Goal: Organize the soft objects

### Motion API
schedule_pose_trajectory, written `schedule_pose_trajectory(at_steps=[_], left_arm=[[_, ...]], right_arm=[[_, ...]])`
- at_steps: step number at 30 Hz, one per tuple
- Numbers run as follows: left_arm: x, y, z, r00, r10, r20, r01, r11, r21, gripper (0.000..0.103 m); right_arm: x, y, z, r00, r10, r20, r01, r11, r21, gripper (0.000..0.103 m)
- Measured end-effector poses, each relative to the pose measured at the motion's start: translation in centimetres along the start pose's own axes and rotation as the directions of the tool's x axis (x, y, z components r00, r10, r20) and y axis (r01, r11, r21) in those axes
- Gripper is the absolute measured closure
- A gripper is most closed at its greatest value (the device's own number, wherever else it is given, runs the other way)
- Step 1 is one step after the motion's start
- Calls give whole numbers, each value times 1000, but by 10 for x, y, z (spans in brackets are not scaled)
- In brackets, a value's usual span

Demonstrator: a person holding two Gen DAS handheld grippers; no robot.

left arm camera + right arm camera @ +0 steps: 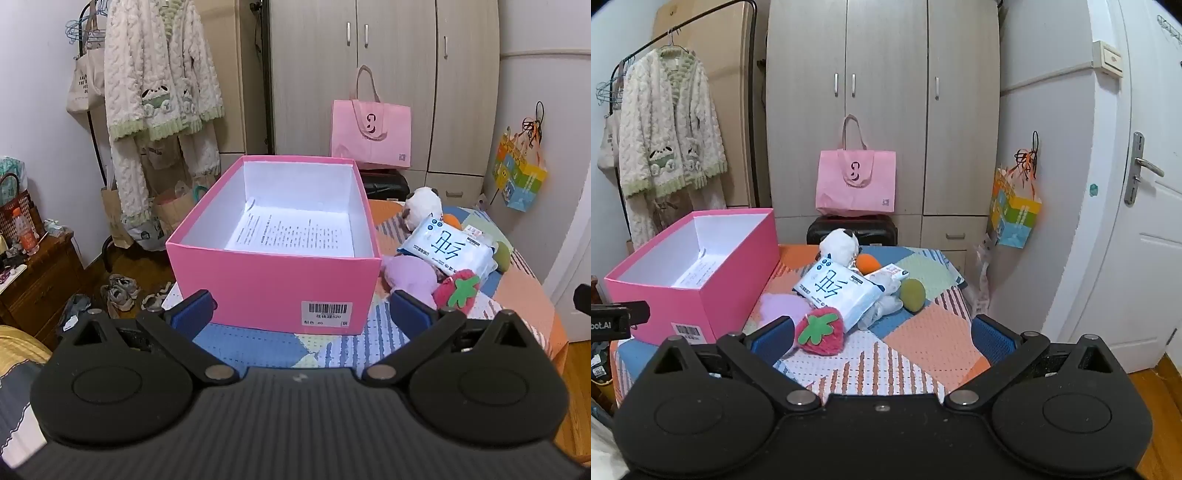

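Both grippers, left gripper [301, 314] and right gripper [882, 336], were wide open, holding nothing; the pink box [273, 284] sat open beside the soft toys [820, 330], ready for them.

Even indoor light, sharp focus, strong fisheye bending at edges.

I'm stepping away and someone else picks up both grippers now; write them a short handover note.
Left gripper: open, empty, facing the pink box.
Right gripper: open, empty, the strawberry plush just ahead of its left finger.
Box holds only a printed sheet.
Beside the box on the patchwork cloth: purple plush, tissue pack, white plush, orange plush, green plush.
Done: nothing boxed yet.
Left: move all the soft things into the box.
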State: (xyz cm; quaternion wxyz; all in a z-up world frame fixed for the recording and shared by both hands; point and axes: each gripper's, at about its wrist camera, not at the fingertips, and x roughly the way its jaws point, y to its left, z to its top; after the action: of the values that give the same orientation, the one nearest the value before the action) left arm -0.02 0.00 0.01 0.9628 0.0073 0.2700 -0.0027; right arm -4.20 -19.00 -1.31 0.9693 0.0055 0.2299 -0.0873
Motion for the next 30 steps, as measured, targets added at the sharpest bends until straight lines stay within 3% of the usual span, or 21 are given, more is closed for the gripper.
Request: schedule_pose_trajectory(at_steps=[21, 30], left_arm=[[-7, -8, -7, 998, -51, 31, 50, 998, 38, 0], [4, -8, -9, 999, -33, -27, 34, 999, 29, 0]], right_arm=[[-10, -7, -4, 1000, -14, 12, 14, 1000, 2, 0], [-8, -11, -6, 1000, -29, 6, 29, 1000, 8, 0]])
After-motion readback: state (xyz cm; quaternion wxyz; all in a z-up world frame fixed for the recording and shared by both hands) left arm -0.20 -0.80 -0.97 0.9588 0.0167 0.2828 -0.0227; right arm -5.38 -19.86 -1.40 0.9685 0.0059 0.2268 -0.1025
